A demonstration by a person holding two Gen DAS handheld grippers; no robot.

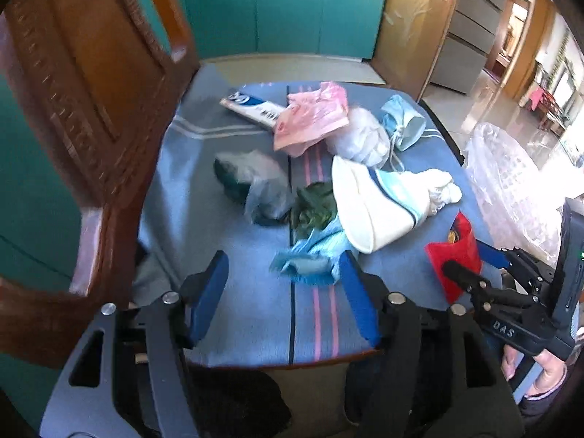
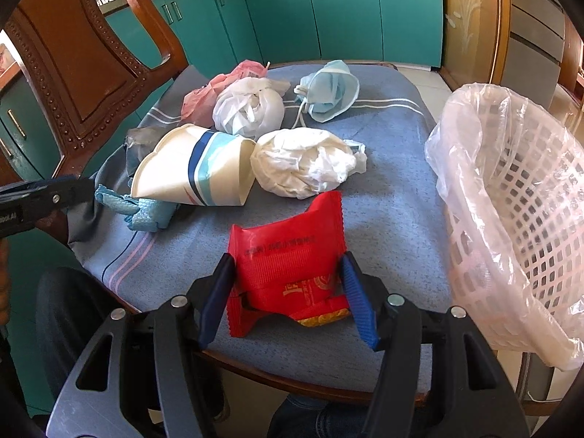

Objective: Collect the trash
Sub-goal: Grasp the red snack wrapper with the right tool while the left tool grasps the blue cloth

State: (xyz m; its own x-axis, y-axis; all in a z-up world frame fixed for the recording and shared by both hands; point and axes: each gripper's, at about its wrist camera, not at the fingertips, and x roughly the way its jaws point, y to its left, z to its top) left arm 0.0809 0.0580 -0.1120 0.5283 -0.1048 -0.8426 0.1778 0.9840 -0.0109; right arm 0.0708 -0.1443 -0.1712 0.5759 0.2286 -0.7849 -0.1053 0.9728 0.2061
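Note:
Trash lies on a chair seat with a blue striped cloth point(image 1: 255, 314). My left gripper point(image 1: 283, 273) is open, its right finger beside a crumpled light blue tissue point(image 1: 310, 255). My right gripper point(image 2: 286, 284) has its fingers on both sides of a red snack wrapper point(image 2: 288, 252), which also shows in the left wrist view point(image 1: 456, 252). A crushed paper cup point(image 2: 193, 171) lies on its side next to a white plastic wad point(image 2: 306, 164). A blue face mask point(image 2: 328, 91), a second white wad point(image 2: 248, 106) and a pink bag point(image 1: 314, 113) lie farther back.
A pink basket lined with clear plastic point(image 2: 511, 197) stands right of the seat. The carved wooden chair back point(image 1: 91, 91) rises on the left. A grey-green bag point(image 1: 255, 186), green scrap point(image 1: 314, 208) and white-blue packet point(image 1: 252, 106) also lie there. Teal cabinets point(image 2: 328, 14) stand behind.

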